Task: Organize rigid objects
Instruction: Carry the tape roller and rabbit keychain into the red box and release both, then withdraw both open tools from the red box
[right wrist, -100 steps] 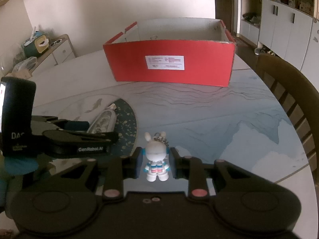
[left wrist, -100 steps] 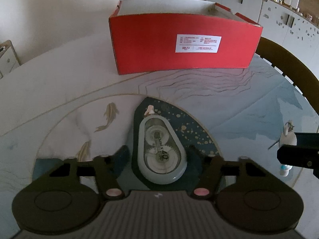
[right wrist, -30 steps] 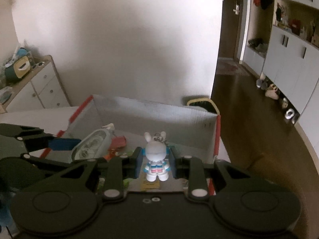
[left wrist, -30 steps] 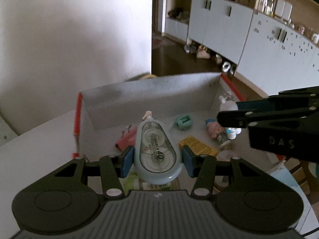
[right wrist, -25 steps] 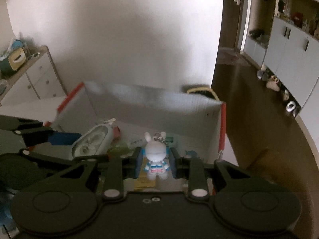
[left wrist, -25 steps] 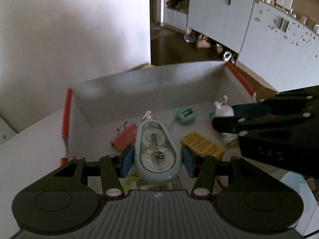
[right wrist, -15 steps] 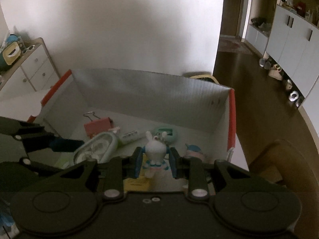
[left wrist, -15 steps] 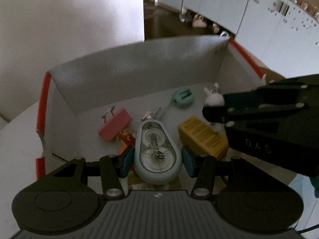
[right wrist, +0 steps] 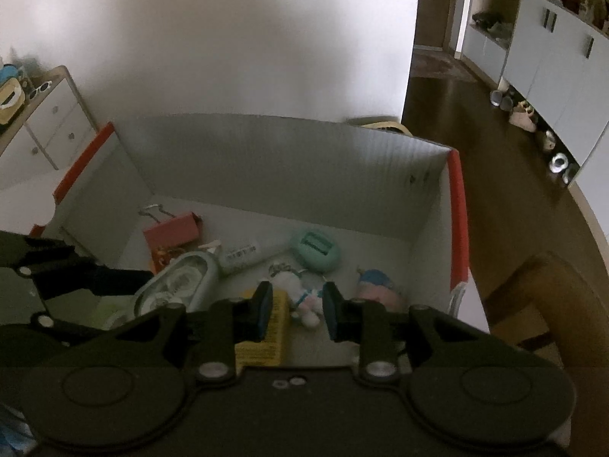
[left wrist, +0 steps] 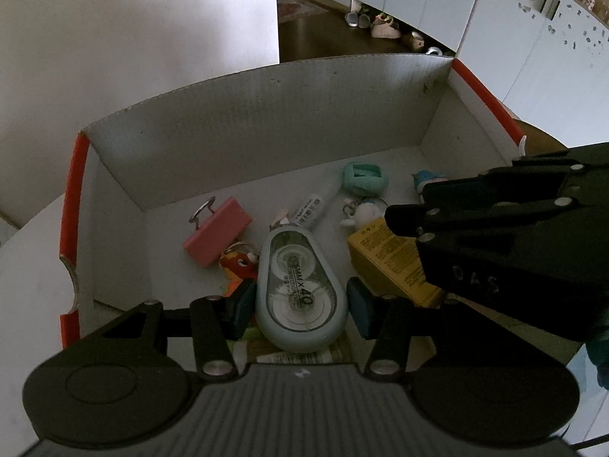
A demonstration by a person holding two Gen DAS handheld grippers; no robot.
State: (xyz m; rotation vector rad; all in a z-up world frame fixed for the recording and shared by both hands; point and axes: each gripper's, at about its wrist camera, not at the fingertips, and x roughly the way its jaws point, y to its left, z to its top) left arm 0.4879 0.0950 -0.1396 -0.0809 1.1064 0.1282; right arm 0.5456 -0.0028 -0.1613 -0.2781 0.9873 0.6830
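Observation:
A red shoebox with white inner walls (left wrist: 266, 122) (right wrist: 285, 167) lies below both grippers. My left gripper (left wrist: 302, 306) is shut on a pale blue correction tape dispenser (left wrist: 300, 285), held low over the box floor. My right gripper (right wrist: 297, 314) is shut on a small white bunny keychain figure (right wrist: 300, 293), which hangs tilted between the blue pads, head to the upper left. In the left wrist view the right gripper's fingers (left wrist: 475, 221) reach in from the right, with the bunny (left wrist: 365, 209) at their tip. The dispenser (right wrist: 175, 282) also shows in the right wrist view.
On the box floor lie a pink binder clip (left wrist: 217, 230), a white tube (left wrist: 310, 209), a teal item (left wrist: 365, 179), a yellow packet (left wrist: 388, 259), an orange toy (left wrist: 239, 266) and a blue-pink figure (right wrist: 378, 283). A wooden chair (right wrist: 552, 304) stands right of the box.
Both grippers carried their objects from the table to the box and sank down into it. The bunny has tipped from upright to tilted between the right pads.

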